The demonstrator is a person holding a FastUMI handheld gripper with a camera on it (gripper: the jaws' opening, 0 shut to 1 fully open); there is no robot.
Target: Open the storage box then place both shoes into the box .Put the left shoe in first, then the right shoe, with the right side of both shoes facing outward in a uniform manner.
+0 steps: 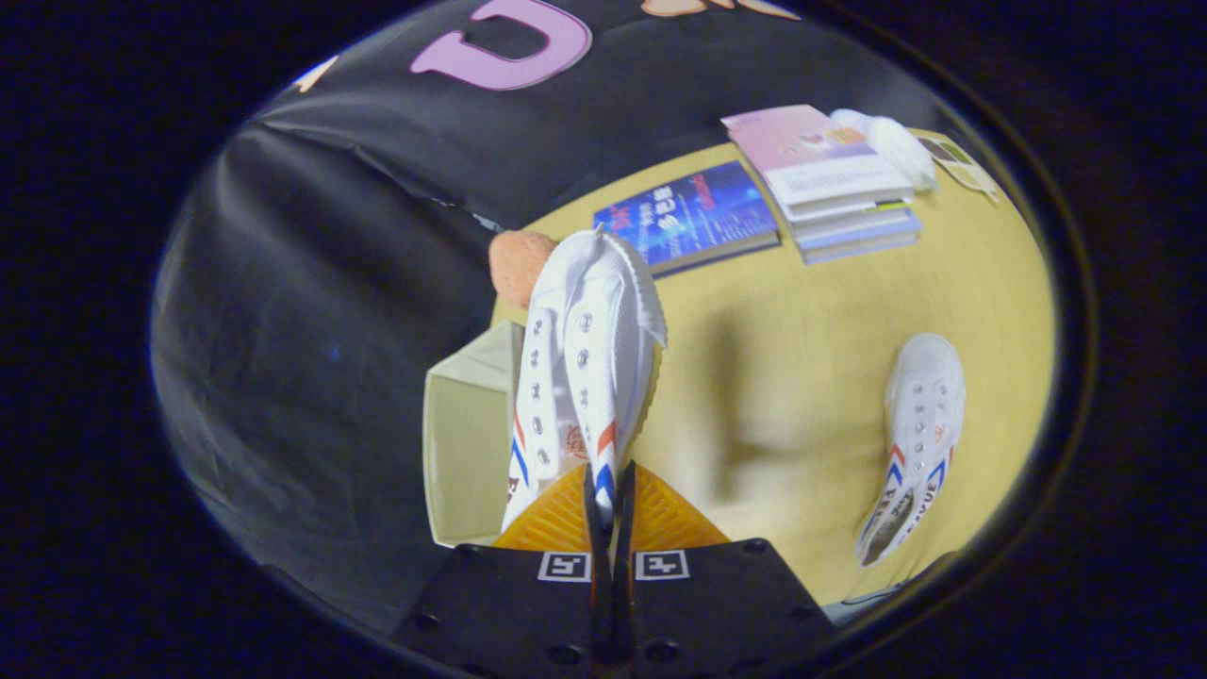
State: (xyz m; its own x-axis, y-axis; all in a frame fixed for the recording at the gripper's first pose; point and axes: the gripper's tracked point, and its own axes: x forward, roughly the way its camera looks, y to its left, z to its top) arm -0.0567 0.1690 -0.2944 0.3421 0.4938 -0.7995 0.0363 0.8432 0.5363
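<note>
Currently the gripper is clamped on one shoe's side wall, holding it up, toe pointing away. The box sits open just left of that shoe. The other shoe lies on the table, well right of the box.

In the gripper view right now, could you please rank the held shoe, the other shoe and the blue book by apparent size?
1. Held shoe, nearest the camera, so enlarged.
2 and 3. Blue book and other shoe look alike; unranked.
</note>
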